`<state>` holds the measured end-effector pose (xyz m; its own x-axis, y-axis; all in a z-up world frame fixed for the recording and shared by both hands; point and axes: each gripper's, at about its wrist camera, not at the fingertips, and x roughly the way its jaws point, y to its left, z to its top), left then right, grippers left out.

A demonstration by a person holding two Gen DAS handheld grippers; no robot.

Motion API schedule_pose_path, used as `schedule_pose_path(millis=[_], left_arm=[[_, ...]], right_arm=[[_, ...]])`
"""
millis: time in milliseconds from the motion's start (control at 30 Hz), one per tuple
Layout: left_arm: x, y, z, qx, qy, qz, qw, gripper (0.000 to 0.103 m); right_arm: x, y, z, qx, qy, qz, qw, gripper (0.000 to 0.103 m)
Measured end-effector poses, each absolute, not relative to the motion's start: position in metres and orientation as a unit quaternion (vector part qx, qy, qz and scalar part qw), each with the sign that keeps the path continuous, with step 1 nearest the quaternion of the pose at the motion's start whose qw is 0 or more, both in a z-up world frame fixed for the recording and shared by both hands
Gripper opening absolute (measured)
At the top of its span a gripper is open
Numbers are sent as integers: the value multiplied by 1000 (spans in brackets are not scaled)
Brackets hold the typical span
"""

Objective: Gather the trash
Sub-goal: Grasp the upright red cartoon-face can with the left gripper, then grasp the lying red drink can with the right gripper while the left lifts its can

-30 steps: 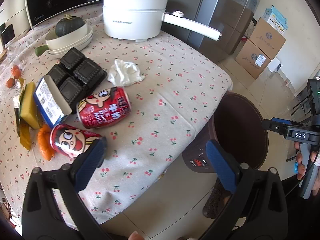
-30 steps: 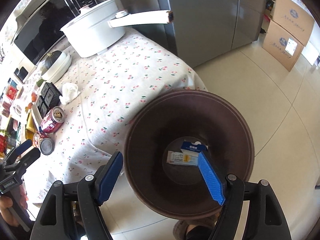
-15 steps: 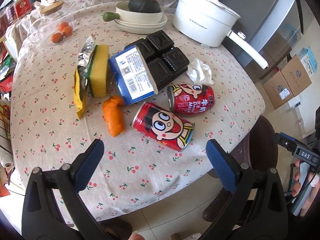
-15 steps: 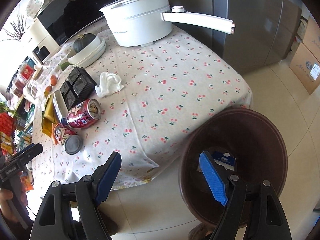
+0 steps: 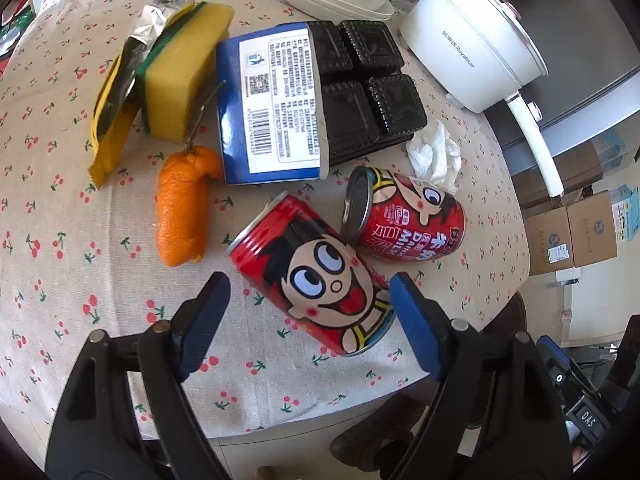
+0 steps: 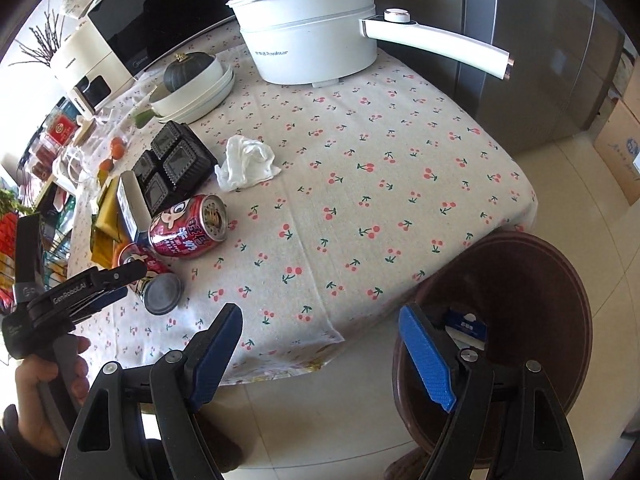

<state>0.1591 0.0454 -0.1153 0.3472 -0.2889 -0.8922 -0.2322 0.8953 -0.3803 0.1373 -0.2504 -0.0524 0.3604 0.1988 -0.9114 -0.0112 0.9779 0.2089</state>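
We bring our left claw [image 5: 308,294], its jaws just narrowing but not yet gripping, down around the near red can [image 5: 310,276] lying beside the orange peel [image 5: 180,208], while our empty, open right claw [image 6: 320,340] waits near the brown bin [image 6: 520,304]

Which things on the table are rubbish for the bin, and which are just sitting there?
Rubbish for the brown bin:
- near red can, between the left tool's closing jaws
- second red can
- crumpled tissue
- orange peel
- yellow wrapper

Just sitting there:
- white pot
- yellow sponge
- squash in bowl
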Motion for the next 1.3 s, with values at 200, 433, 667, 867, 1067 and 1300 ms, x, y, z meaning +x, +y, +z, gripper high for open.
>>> schedule_pose_path(millis=[200,433,667,867,1067,1300], left_arm=[[162,51,-122,-266,567,-6,780,64],[146,68,-101,-218,555,-40,802,58],[129,99,-91,-194,537,-32,820,57],[119,123,-82,-195,519,-21,832,57],[113,137,-77,-202,509,-21,836,57],[111,139,-70,-203,500,-26,842,57]], right_arm=[[145,-245,-58,74,570,59,816,82],[161,-200,-57,50,568,105,815,91],[179,-128,-67,16,551,145,822,103],[194,-88,-85,-7,541,129,831,103],[211,-73,-105,-14,546,94,833,103],[222,-81,-119,10,546,65,836,103]])
